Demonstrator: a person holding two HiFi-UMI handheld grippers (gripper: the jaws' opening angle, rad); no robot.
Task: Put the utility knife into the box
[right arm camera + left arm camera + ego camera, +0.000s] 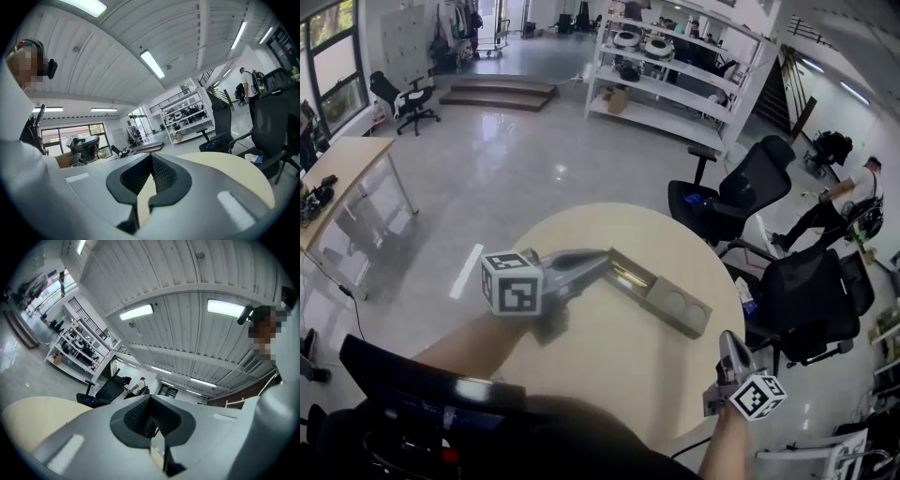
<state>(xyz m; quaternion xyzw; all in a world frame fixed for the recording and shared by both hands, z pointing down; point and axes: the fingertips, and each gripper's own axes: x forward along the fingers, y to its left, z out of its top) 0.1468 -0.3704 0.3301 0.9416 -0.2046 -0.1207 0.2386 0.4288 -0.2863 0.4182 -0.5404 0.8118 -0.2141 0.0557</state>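
- No brand or lettering legible anywhere; only black-and-white square markers on the cube of the left gripper [602, 262] and on that of the right gripper [727, 339].
- On the round beige table [609, 361]: a long olive box [677, 309], open on top, lying askew; two round hollows at its right end, one long trough at the other.
- In that trough, a slim pale-yellow and dark piece, taken for the utility knife [624, 276]; too small to make out blade, slider or print.
- Left gripper: jaws pressed together, nothing pinched; tips just beside the trough end of the box in the head view; ribbed dark pads [136, 416] meeting at a point in the left gripper view.
- Right gripper: jaws likewise together at the tips and empty, with only a sliver of table seen through the slot below them; well apart from the box, near the table's right edge.
- Beyond the table, two black office chairs [741, 192]; white shelving [675, 66] farther off.
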